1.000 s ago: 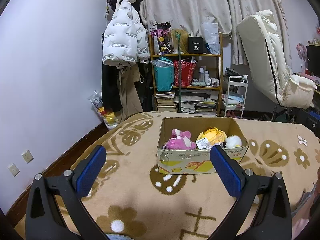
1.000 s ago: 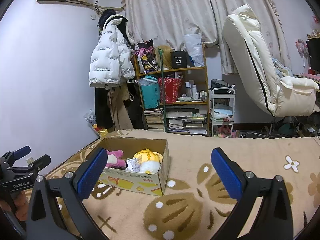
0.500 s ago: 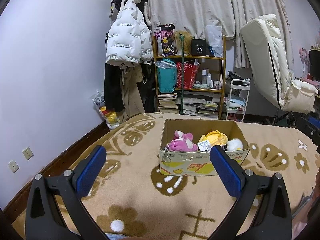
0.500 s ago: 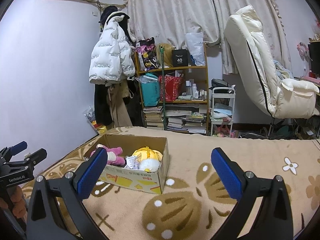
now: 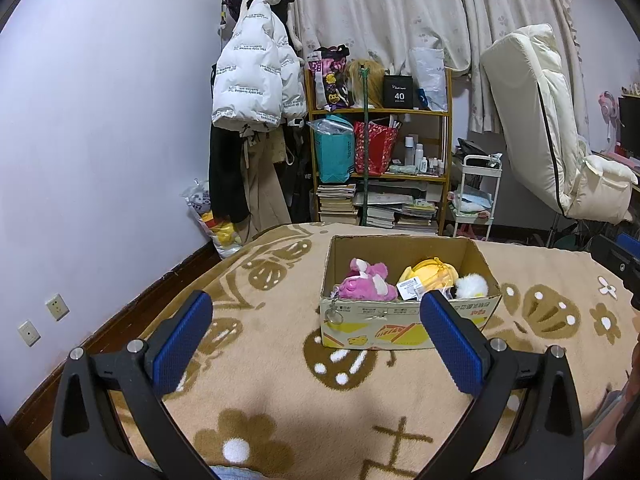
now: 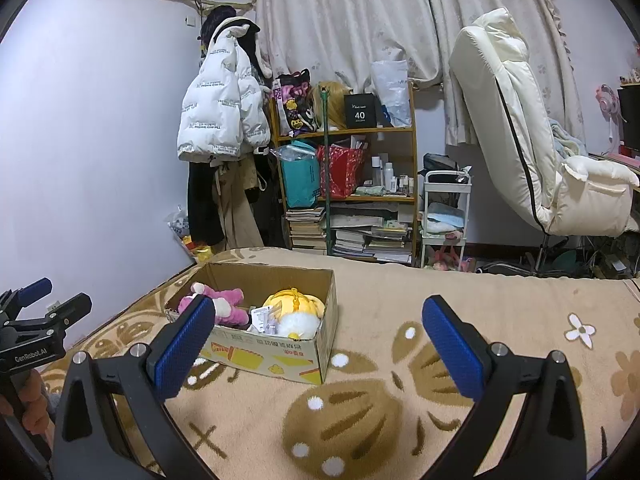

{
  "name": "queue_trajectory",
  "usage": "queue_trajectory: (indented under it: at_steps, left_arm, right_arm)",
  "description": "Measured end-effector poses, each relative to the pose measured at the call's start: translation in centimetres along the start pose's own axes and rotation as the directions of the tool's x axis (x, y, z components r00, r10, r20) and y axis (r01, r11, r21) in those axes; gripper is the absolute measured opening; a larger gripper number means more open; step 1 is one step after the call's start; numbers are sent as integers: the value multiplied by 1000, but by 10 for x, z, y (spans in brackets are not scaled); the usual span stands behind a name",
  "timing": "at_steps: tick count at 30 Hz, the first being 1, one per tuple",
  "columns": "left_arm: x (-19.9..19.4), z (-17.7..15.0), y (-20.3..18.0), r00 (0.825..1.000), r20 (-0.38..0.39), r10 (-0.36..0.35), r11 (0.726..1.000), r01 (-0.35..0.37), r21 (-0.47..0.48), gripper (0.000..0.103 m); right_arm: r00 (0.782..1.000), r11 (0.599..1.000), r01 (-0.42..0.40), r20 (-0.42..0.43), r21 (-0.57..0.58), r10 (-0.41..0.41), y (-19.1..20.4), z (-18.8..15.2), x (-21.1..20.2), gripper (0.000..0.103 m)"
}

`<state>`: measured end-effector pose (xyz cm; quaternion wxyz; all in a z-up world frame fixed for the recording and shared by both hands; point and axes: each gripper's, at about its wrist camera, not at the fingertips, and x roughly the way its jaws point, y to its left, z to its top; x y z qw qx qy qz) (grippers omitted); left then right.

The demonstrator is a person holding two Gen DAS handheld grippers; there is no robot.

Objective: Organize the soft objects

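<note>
A cardboard box (image 5: pixel 404 326) (image 6: pixel 276 354) stands on the tan patterned blanket. Inside lie a pink plush toy (image 5: pixel 366 282) (image 6: pixel 224 306) and a yellow and white plush toy (image 5: pixel 436 276) (image 6: pixel 294 308) with a paper tag. My left gripper (image 5: pixel 316 320) is open and holds nothing, a short way in front of the box. My right gripper (image 6: pixel 316 322) is open too, with the box to its left. The left gripper (image 6: pixel 36 320) also shows at the left edge of the right wrist view, held by a hand (image 6: pixel 30 408).
The blanket (image 5: pixel 280 380) covers a bed whose left edge drops toward the wall. Behind stand a wooden shelf (image 5: pixel 380 168) with bags and books, a white jacket (image 5: pixel 252 80) on a hook, a small white cart (image 5: pixel 476 196) and a cream recliner chair (image 5: pixel 552 136).
Both cameras have risen and drawn back slightly, so the box sits a bit lower in both views. Both grippers stay open and the toys have not moved.
</note>
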<state>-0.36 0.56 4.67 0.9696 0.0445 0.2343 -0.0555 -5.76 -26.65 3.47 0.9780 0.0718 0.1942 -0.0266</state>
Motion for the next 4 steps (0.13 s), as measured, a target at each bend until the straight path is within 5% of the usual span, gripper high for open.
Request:
queue_trajectory:
  at_steps: [4]
  left_arm:
    - [1, -1, 0, 1000, -4, 2, 1000, -2, 0, 102]
  right_arm:
    - [1000, 1000, -1, -1, -1, 1, 1, 0, 1, 103]
